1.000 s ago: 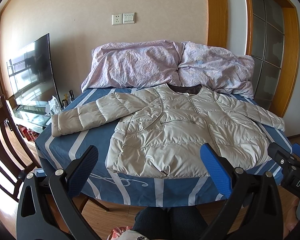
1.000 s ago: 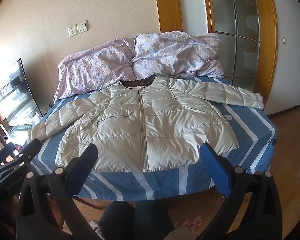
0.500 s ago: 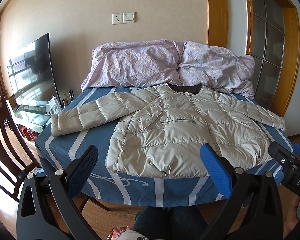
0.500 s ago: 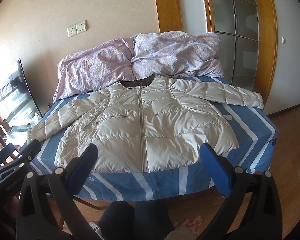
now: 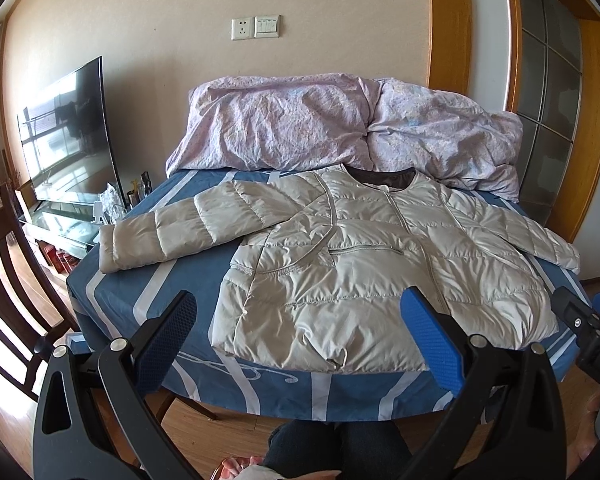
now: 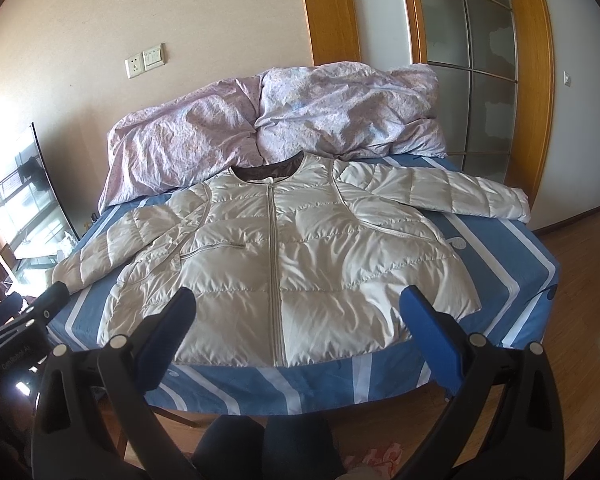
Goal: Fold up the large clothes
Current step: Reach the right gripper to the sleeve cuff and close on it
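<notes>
A beige quilted puffer jacket lies flat, front up and zipped, on the blue striped bed, sleeves spread to both sides. It also shows in the right wrist view. My left gripper is open and empty, held in front of the jacket's hem at the bed's near edge. My right gripper is open and empty too, in front of the hem. Each gripper's body shows at the edge of the other's view.
Pink crumpled pillows lie at the head of the bed. A TV on a glass stand is at the left, a dark wooden chair at the near left. A wood-framed glass door is at the right. My knees are below.
Both grippers have edged slightly closer to the bed; the jacket has not moved.
</notes>
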Demonstrator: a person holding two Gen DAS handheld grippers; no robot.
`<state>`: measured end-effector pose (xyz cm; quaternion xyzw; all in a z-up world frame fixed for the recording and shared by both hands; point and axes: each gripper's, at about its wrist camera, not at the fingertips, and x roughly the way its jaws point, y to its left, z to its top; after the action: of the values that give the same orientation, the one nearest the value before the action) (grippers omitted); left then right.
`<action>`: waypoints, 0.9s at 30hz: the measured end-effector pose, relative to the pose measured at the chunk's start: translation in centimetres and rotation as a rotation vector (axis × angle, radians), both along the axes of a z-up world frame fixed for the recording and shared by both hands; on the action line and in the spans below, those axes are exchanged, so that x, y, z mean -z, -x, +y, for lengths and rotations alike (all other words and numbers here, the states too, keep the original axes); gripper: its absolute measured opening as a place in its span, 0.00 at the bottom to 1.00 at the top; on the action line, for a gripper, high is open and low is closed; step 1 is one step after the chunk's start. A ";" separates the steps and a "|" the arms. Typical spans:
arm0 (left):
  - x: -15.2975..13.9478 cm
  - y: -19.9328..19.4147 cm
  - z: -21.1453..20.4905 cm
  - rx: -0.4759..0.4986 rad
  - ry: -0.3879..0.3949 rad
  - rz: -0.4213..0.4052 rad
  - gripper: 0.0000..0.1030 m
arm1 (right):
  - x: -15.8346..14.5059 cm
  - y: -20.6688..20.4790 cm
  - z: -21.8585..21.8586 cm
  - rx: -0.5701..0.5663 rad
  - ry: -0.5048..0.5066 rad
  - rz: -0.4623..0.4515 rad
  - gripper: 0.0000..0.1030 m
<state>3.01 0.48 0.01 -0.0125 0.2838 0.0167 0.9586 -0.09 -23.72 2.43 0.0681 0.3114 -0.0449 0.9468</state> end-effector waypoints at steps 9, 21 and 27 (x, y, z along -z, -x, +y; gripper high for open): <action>0.6 -5.0 0.8 0.022 0.088 0.045 0.99 | 1.1 -4.9 -2.6 -0.024 -0.049 -0.006 0.98; 2.8 -13.9 -0.3 0.047 0.110 0.121 0.99 | 2.8 -13.0 -11.3 0.112 -0.132 0.013 0.98; 3.3 -18.1 -2.4 0.096 0.089 0.146 0.99 | 5.0 -17.5 -19.6 0.258 -0.264 0.069 0.97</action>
<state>21.15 -1.95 -3.30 -0.0404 0.3537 -0.0410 0.9336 17.43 -43.29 -2.52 0.2295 0.3356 -0.1268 0.9048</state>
